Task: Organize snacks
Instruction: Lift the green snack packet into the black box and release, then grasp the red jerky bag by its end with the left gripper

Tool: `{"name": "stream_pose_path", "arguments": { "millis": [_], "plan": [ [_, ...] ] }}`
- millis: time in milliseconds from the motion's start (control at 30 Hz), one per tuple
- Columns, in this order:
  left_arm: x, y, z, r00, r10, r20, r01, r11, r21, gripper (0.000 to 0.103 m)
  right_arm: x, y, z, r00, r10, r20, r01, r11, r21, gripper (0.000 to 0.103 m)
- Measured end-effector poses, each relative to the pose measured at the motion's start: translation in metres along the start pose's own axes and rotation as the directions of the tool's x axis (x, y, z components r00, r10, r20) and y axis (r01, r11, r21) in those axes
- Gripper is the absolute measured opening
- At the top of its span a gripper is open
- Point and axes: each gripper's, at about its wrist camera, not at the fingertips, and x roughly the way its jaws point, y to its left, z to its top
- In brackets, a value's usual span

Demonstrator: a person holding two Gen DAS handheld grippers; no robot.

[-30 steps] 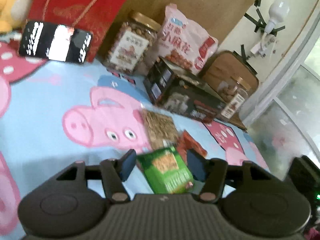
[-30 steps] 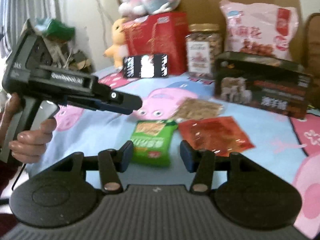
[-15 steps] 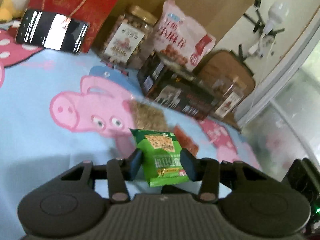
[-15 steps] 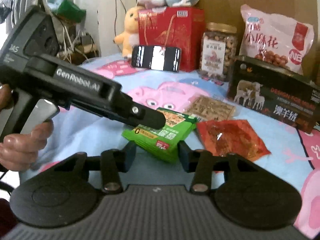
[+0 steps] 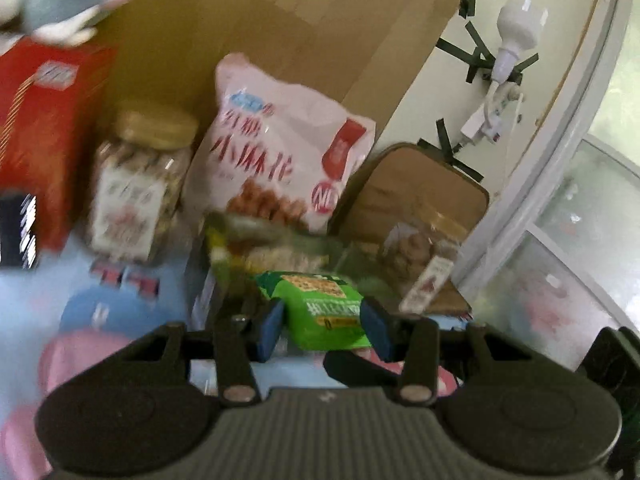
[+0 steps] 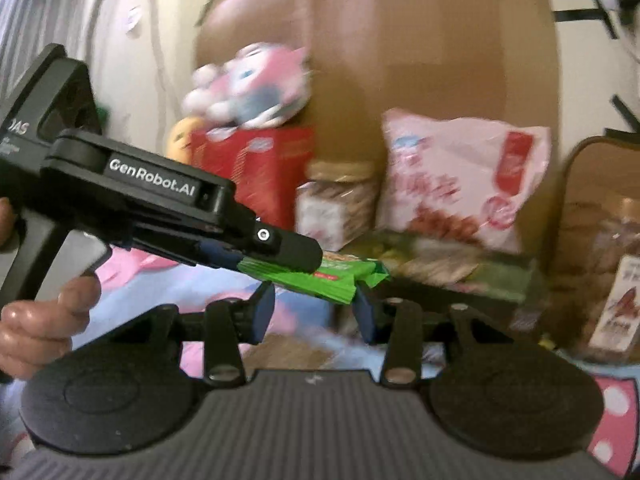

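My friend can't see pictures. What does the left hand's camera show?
The left gripper holds a green snack packet up between its blue pads. Behind it, blurry, stand a pink snack bag, a jar, a red box and a big cardboard box.

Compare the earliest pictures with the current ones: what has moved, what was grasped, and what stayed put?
The left hand-held gripper closed on the green snack packet and lifted it off the pig-print sheet toward the back row. The right hand-held gripper rose with it; its jaws are closing, empty, just below the packet. The pink snack bag, jar and red box stayed put.
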Motion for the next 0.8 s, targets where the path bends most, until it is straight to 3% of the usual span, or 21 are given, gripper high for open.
{"name": "stream_pose_path", "arguments": {
  "millis": [100,233,400,500,633,800],
  "plan": [
    [0.036,0.006,0.022,0.999,0.039,-0.001,-0.039,0.999,0.021,0.047,0.025,-0.029,0.013,1.000,-0.021,0.009,0.020,0.998,0.057,0.046],
    [0.069,0.026,0.025,0.987,0.147,-0.061,-0.149,0.988,-0.041,0.050,0.064,-0.052,0.012,0.996,-0.074,-0.058,0.078,0.994,0.073,0.048],
    [0.038,0.035,0.015,0.994,0.108,-0.008,-0.108,0.991,-0.082,0.050,0.032,-0.074,-0.003,0.997,-0.075,-0.001,0.074,0.978,0.197,0.047],
    [0.012,0.033,0.004,0.997,0.083,-0.009,-0.083,0.995,-0.057,0.050,0.013,-0.075,-0.012,0.999,-0.045,-0.020,0.048,0.970,0.236,0.048],
    [-0.011,0.027,-0.022,0.993,0.074,-0.095,-0.075,0.997,-0.013,0.050,-0.003,-0.063,-0.036,0.991,0.051,-0.124,-0.021,0.972,0.235,0.048],
    [-0.029,0.035,-0.067,0.979,0.032,-0.202,-0.054,0.993,-0.107,0.050,0.001,-0.041,-0.051,0.969,0.091,-0.230,-0.040,0.975,0.216,0.048]
  ]
}}
